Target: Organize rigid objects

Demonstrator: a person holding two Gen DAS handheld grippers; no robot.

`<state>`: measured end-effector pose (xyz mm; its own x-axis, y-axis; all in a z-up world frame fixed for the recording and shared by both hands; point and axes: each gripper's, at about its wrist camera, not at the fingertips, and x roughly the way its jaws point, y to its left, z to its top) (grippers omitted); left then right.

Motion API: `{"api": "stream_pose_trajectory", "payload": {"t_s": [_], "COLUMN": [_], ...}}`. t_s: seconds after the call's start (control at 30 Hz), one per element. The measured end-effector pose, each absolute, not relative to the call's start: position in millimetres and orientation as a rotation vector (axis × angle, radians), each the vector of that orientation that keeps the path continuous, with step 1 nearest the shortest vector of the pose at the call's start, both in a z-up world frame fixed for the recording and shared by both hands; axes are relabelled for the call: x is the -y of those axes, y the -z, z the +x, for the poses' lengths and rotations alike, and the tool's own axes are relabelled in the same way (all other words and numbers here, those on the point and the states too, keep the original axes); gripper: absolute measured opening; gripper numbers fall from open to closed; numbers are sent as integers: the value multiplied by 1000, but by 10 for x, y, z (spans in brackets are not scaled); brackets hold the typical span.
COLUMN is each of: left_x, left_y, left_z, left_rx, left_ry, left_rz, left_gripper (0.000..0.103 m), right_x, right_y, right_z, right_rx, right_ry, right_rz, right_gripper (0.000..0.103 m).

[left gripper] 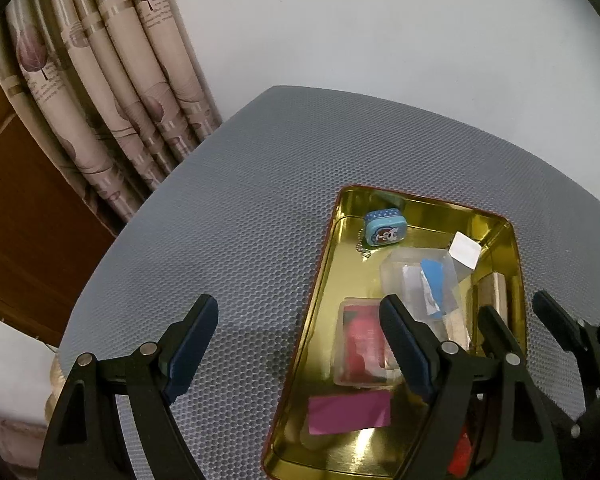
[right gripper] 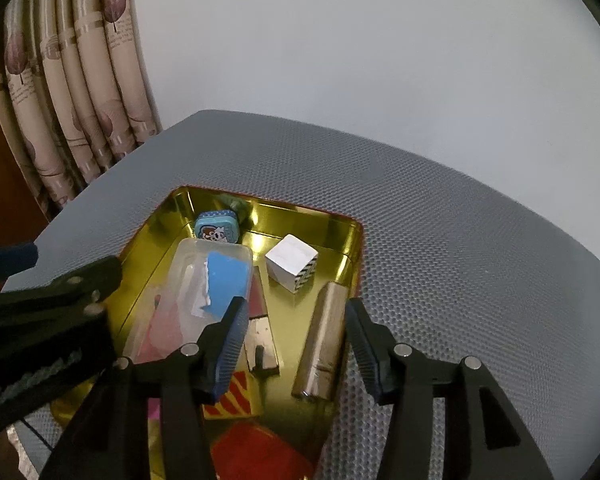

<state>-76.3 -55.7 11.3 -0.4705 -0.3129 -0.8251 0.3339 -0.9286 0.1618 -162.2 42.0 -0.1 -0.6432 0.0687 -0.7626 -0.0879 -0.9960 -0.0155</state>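
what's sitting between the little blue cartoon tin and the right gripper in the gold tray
In the right wrist view, the clear plastic box with a blue label lies between the blue tin and the right gripper.

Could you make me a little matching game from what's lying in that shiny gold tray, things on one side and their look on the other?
Things:
1. small tin
2. cube
3. metal cylinder
4. clear plastic box

Looks:
A. white top, striped side
B. silvery, lying along the tray's right wall
C. blue, cartoon dog on lid
D. see-through, torn blue label

Pairs: 1-C, 2-A, 3-B, 4-D
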Motion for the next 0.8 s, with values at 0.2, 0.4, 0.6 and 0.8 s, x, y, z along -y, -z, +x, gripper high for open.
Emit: {"api": "stream_pose_trajectory", "payload": {"t_s": [0.2, 0.4, 0.6, 0.8], "left_x": [513, 436, 372, 344], "left_y": [-116, -116, -125, -131], "left_z": [-769, -767, -759, -759], "left_rx": [-35, -44, -26, -23], "left_ry": [2425, 2453, 2468, 2465], "left_rz": [1352, 1364, 1370, 1369], "left_gripper": [80, 80, 80, 88], "right_x": [-474, -529, -543, -525], "right_y": [-87, -140, -140, -140], "right_z": [-1420, -1221, -1124, -1068], "right_rx": [-35, -60, -65, -66], "right_ry": [-2741, -2715, -2707, -2709], "right_rz": [-1254, -1224, -1233, -1251], "right_gripper": [59, 63, 65, 65]}}
